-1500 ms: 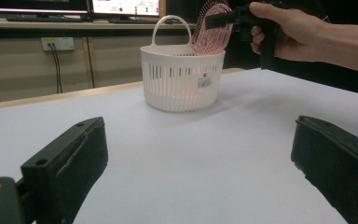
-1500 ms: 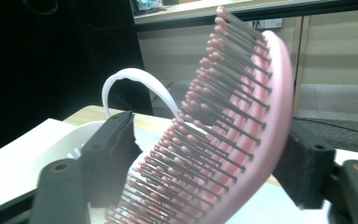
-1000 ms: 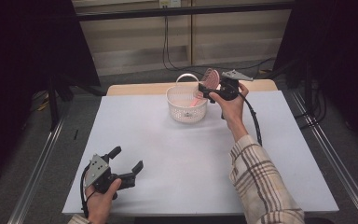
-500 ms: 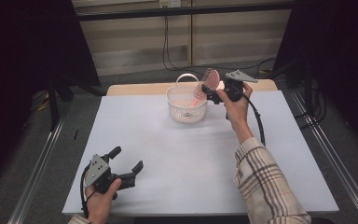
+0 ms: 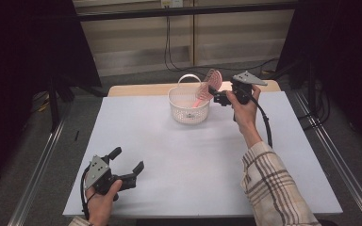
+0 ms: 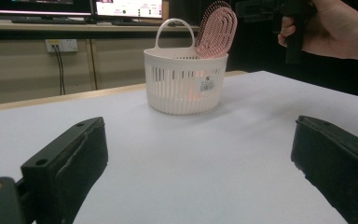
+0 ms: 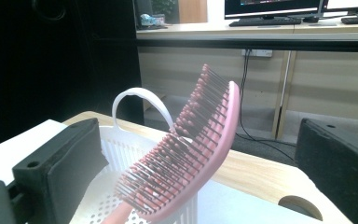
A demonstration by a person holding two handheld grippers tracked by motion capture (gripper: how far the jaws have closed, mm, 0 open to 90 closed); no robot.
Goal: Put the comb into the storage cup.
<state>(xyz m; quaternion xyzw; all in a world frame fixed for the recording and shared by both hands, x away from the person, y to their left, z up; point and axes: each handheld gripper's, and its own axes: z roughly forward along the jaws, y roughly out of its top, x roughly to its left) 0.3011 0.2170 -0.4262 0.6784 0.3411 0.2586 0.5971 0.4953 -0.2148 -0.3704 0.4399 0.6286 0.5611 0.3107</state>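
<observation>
The brush (image 5: 208,84) is leaning handle-down in the basket (image 5: 188,106), head propped above the rim. I am judging placement done; only pulling clear is left. I am holding the right tool (image 5: 219,97) just beside it, jaws wide, gripping nothing. The left tool (image 5: 129,165) is resting open and empty on the white tabletop (image 5: 179,160). Monitors (image 7: 279,5) are sitting behind.

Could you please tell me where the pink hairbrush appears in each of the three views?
High view: pink hairbrush top centre, leaning on the basket's right rim.
Left gripper view: brush upper centre, rising above the basket.
Right gripper view: brush centre, between the open tongs.
Shared landmark: the white basket.
</observation>
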